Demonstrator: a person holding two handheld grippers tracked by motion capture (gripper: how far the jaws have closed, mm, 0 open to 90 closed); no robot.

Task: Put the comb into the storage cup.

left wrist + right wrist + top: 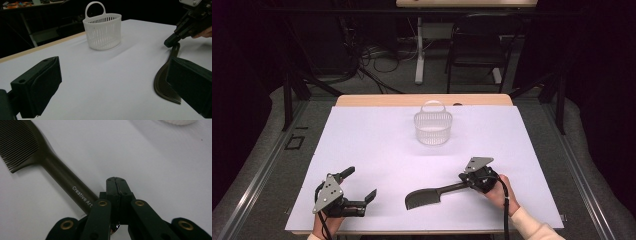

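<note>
Comb point(427, 197) lies flat on the white table point(377, 150), teeth end twd the left gripper point(361, 189), handle end running back under the right gripper point(462, 178). Basket point(433, 127) stands upright well beyond both sets of jaws, nothing visible inside it, so the likely job (comb into basket, my guess) is barely begun: comb isn't lifted, carry and drop are all left to do.

Right gripper: jaws clenched fully, pads pressed together tip to tip in the right gripper view. Comb handle point(67, 183) runs in from upper left and passes beside/under the left linkage, not between the pads. So they're closed w/ nothing clamped at the tips; at most the gripper body touches or rests near the handle end. Can't tell if there's actual contact. In the left gripper view the right gripper's tip point(172, 41) sits right at the handle's end.

Left gripper: jaws released, spread wide, nothing between them. Comb's toothed head point(163, 85) lies just by its right-hand jaw, partly hidden behind it; basket point(103, 31) far ahead, betw the two jaws' lines.
</note>
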